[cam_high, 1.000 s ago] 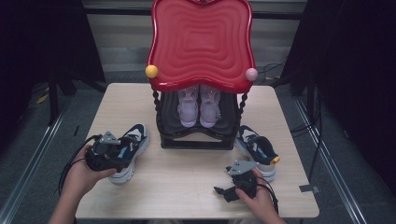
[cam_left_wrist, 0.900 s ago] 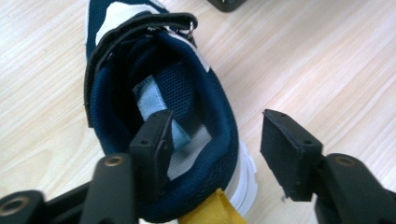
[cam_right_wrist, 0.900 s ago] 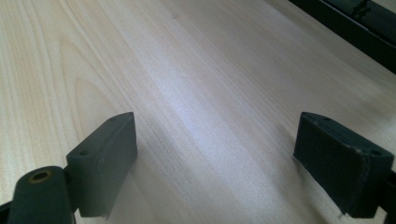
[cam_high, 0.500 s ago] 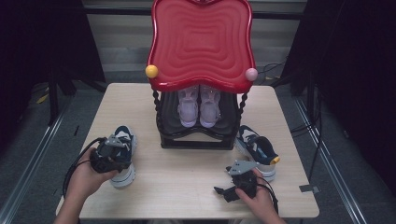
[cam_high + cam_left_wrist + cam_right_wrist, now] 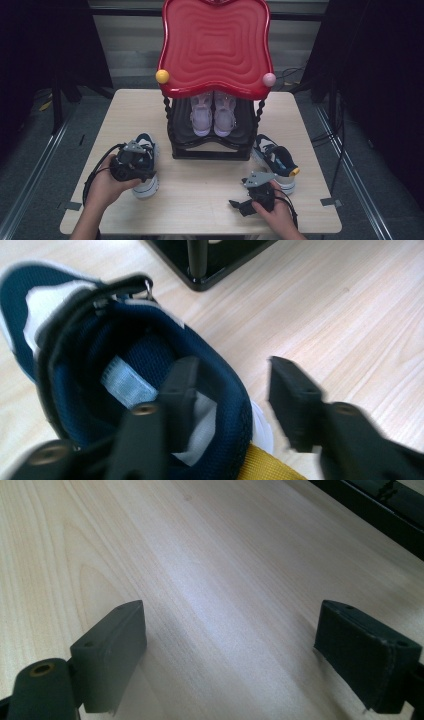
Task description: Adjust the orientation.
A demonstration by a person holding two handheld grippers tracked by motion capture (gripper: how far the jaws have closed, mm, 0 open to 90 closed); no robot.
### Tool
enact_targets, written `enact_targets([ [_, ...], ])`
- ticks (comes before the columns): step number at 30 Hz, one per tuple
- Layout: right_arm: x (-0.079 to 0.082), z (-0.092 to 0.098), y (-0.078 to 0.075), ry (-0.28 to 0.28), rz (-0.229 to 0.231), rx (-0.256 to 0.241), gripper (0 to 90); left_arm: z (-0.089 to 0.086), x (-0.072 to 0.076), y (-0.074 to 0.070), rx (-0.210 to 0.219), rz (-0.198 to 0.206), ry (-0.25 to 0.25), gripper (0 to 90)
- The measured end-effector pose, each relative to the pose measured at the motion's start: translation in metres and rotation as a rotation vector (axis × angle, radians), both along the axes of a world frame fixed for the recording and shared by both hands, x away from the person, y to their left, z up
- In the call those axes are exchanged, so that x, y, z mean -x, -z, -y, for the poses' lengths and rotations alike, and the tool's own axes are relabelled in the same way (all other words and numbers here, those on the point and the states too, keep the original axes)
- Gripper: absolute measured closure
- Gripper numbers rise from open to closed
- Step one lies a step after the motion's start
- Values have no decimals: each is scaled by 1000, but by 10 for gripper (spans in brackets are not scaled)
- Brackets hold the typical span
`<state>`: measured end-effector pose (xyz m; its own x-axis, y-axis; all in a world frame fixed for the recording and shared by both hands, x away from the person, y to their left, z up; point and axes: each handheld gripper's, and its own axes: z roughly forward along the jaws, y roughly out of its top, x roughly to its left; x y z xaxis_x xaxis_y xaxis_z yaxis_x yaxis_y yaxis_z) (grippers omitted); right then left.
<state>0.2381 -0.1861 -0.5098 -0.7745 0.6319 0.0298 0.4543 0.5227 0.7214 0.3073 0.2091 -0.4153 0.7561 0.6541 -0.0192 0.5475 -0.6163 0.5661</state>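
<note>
A navy and white sneaker (image 5: 145, 144) lies on the left of the table, toe pointing away from me. My left gripper (image 5: 144, 171) is at its heel. In the left gripper view the sneaker (image 5: 90, 335) is close up, and the gripper (image 5: 232, 369) is open. One jaw reaches inside the shoe's opening and the other stands outside the heel collar, with a gap to it. The matching sneaker (image 5: 276, 159) lies at the right of the rack. Just in front of it my right gripper (image 5: 241, 205) rests low over bare wood, open (image 5: 232, 612) and holding nothing.
A black shoe rack (image 5: 210, 150) with a red wavy top (image 5: 215, 45) stands at the table's middle back, holding a pair of pale pink shoes (image 5: 213, 113). Its base (image 5: 210, 267) is near the left sneaker. Light wood table (image 5: 200, 200) lies between the grippers.
The left sneaker has turned from a slant to point straight away from me, and the left hand and gripper shifted with it. The right gripper stayed still.
</note>
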Motion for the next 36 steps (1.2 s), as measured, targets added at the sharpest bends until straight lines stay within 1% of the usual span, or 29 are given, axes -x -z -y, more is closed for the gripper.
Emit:
enact_targets([
  [1,0,0,0,0,0,0,125,-1,0,-2,-8,0,20,447],
  [2,0,0,0,0,0,0,125,-2,1,-3,-18,7,30,430],
  [3,0,0,0,0,0,0,125,-3,2,-5,-26,-1,47,418],
  [4,0,0,0,0,0,0,125,-4,3,-6,-35,1,68,404],
  [5,0,0,0,0,0,0,125,-5,4,-7,-42,7,89,400],
  [6,0,0,0,1,-1,0,125,-6,6,-7,-53,19,95,399],
  [7,0,0,0,-1,-1,0,125,-8,6,-7,-73,21,111,399],
  [8,0,0,0,-1,-1,0,125,-9,7,-7,-89,18,119,410],
  [9,0,0,0,0,0,0,125,-10,8,-6,-94,26,117,420],
  [10,0,0,0,0,0,0,125,-11,8,-4,-102,12,128,445],
  [11,0,0,0,0,0,0,125,-12,8,-3,-115,3,140,504],
  [12,0,0,0,1,-1,-1,125,-12,9,-2,-119,15,136,532],
  [14,0,0,0,0,0,0,125,-11,9,-2,-95,-1,122,561],
  [15,0,0,0,1,-2,-1,125,-9,9,-3,-94,0,118,579],
  [17,0,0,0,1,-1,-1,125,-5,8,-3,-75,-6,118,611],
  [18,0,0,0,0,0,0,125,-2,8,-3,-61,-10,108,623],
  [19,0,0,0,1,-1,0,124,1,8,-3,-58,-7,109,632],
  [21,0,0,0,0,-2,0,124,9,7,-2,-37,-5,102,646],
  [24,0,0,0,0,-2,0,124,19,5,-2,-39,-12,108,649],
  [25,0,0,0,0,-2,0,124,21,4,-3,-49,-16,114,648],
  [26,0,0,0,1,-1,0,124,22,4,-3,-52,-18,108,646],
  [27,0,0,0,0,1,1,124,22,2,-4,-60,-32,112,641],
  [28,0,0,0,0,-1,0,124,22,2,-4,-53,-36,108,633],
  [30,0,0,0,0,2,1,124,22,1,-4,-50,-42,106,574],
  [33,0,0,0,0,-2,0,124,23,0,-6,-94,-45,112,468],
  [34,0,0,0,0,-2,0,124,24,0,-6,-102,-50,105,428],
  [35,0,0,0,1,0,0,124,24,0,-7,-104,-57,108,394],
  [36,0,0,0,0,-2,0,124,24,-1,-7,-110,-63,106,386],
])
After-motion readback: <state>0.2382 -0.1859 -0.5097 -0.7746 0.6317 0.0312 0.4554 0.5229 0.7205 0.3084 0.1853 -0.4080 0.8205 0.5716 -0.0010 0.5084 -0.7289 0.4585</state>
